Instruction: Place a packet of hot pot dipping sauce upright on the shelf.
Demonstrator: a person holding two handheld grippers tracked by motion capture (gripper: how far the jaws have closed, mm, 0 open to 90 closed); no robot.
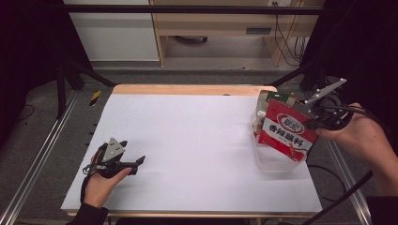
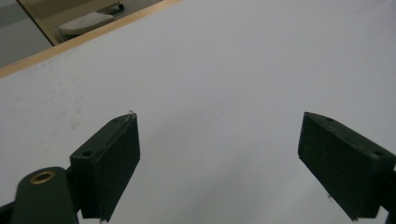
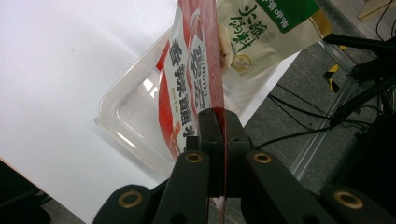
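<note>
At the right edge of the table (image 1: 187, 140), a red sauce pouch (image 1: 286, 132) is held upright over a clear plastic bin (image 1: 277, 161), its lower end inside the bin's walls. The right gripper (image 3: 219, 126) is pressed together on the pouch's flat sealed edge, the film pinched between both jaws. The pouch is judged soft and floppy, fairly light, with a glossy film that could slip; the stiff seam is the sensible place to take hold, since the filled body would bulge and slide. It is printed red with a white band, large characters and a round logo. A second, cream-and-green pouch (image 3: 261, 32) leans behind it in the bin. The left gripper (image 2: 219, 163) is spread wide over bare table, holding nothing.
</note>
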